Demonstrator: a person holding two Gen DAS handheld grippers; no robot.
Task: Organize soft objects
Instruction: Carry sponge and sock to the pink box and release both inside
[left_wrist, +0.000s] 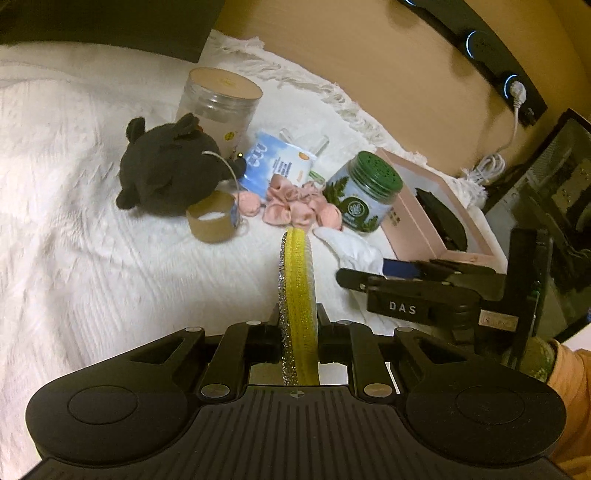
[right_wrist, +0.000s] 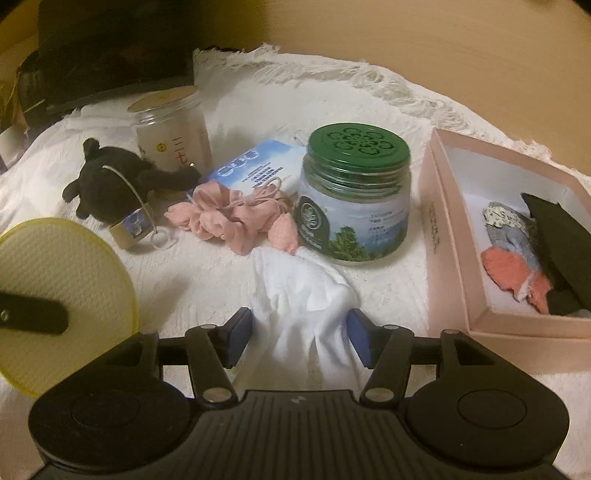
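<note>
Left gripper (left_wrist: 298, 325): fingers clamped on the yellow pad (left_wrist: 296, 280), held edge-up, left of the box (right_wrist: 448, 236).
Right gripper (right_wrist: 301, 341): fingers part-open around the white cloth (right_wrist: 306, 291), beside the box, probably its destination.

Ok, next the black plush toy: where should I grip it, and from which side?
Grip the black plush toy across its rounded body from above. It lies on its side; the brown cardboard tape roll crowds its front and the clear plastic jar stands behind. Avoid the thin loop cord.
</note>
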